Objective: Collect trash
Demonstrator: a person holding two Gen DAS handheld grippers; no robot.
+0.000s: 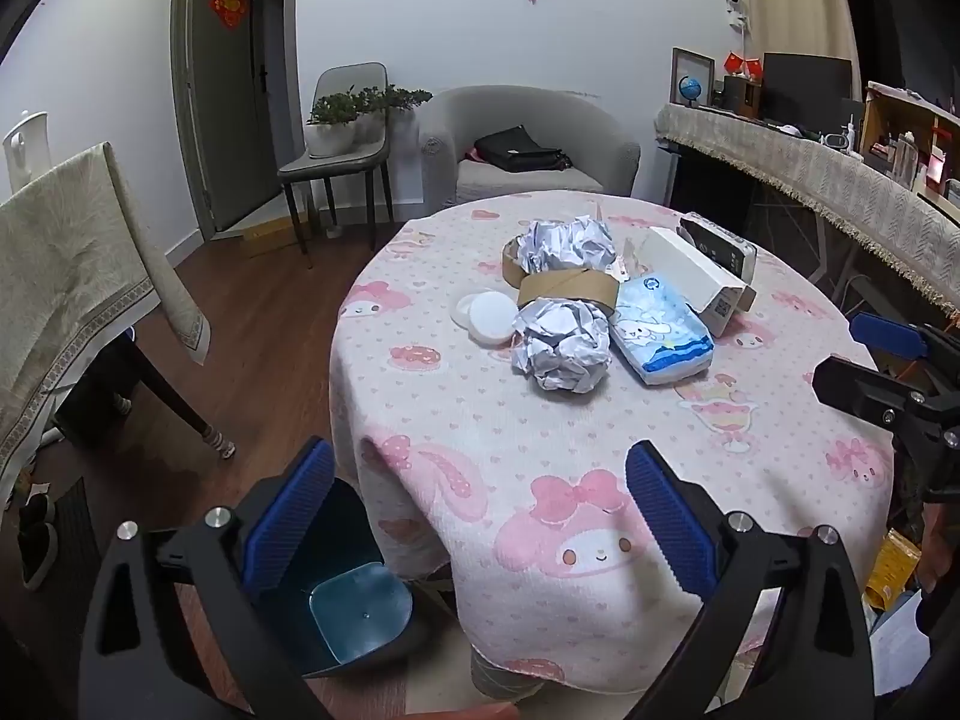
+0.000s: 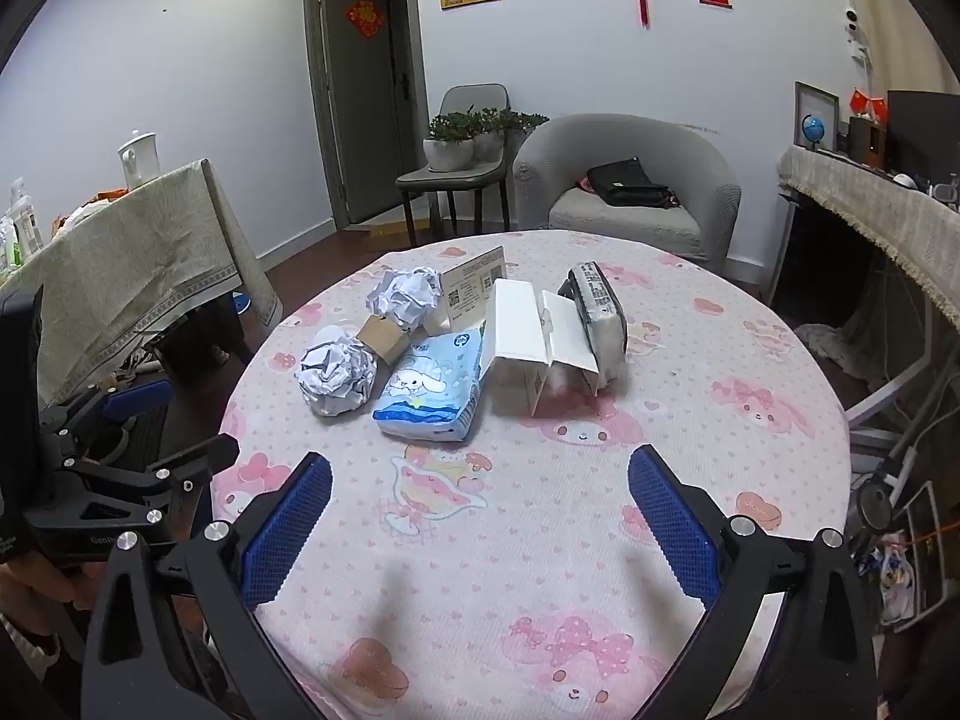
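Trash lies bunched near the middle of the round bench (image 2: 690, 480): a crumpled paper ball (image 1: 561, 348) nearest the left side, a second crumpled ball (image 1: 567, 243) behind it, and a brown cardboard strip (image 1: 570, 288) wedged between the two. A white round lid (image 1: 489, 315) touches the near ball's left side. Just to the right rests a blue tissue pack (image 2: 432, 387), then an opened white box (image 2: 534, 336) leaning against a dark wrapped package (image 2: 600, 306). The left gripper (image 1: 480, 522) hangs over the bench's near left edge, fingers spread wide and holding nothing; below it on the floor stands a dark bin (image 1: 354, 606) with a blue inside. The right gripper (image 2: 480, 519) hovers over bare cloth, likewise wide apart and empty, well short of the pile.
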